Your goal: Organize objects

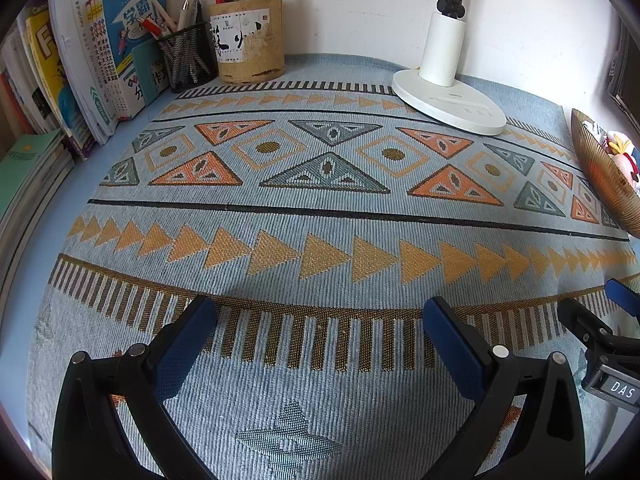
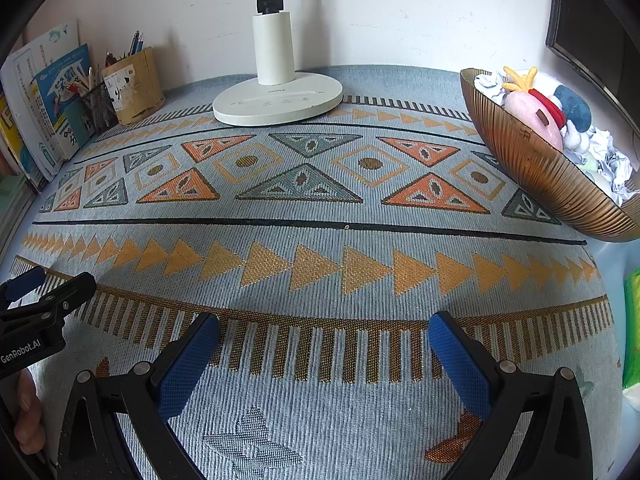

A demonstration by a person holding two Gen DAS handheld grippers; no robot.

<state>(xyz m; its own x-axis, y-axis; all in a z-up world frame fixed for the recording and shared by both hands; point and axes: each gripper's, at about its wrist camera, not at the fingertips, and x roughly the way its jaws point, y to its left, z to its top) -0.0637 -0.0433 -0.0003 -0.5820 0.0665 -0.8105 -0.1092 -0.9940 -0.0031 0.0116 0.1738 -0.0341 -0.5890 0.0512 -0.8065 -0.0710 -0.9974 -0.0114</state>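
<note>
- Two grippers hover low over the blue-grey woven cloth with orange and grey triangle bands (image 2: pixel 320 208), side by side: the left gripper (image 1: pixel 320 344) and the right gripper (image 2: pixel 324 356) both stand with blue-padded jaws spread wide and nothing between them.
- Each shows at the edge of the other's view; a bare hand (image 2: pixel 28 416) holds the left one's handle.
- Taking the white round-based desk lamp (image 2: pixel 278 98) as landmark: the shallow ribbed copper-coloured bowl (image 2: pixel 532 160) sits well to its right, holding a pink plush toy with red collar (image 2: pixel 532 114), a dark blue soft ball (image 2: pixel 574 106) and crumpled white paper (image 2: pixel 616 168).
- Left of the lamp stand a tan cylindrical bamboo pen pot (image 1: pixel 248 40) and, just beside it, a black wire-mesh pen cup (image 1: pixel 188 60), both full of pens; further left, a row of upright books (image 1: pixel 80 64).
- Progress, as I judge it: loose items appear already gathered in the bowl and pots, and the cloth in front of the lamp lies bare, so the job looks at or near its end, or paused between items.
- Nothing obstructs either gripper; a green packet (image 2: pixel 632 328) at the cloth's far right edge may remain to be sorted.
</note>
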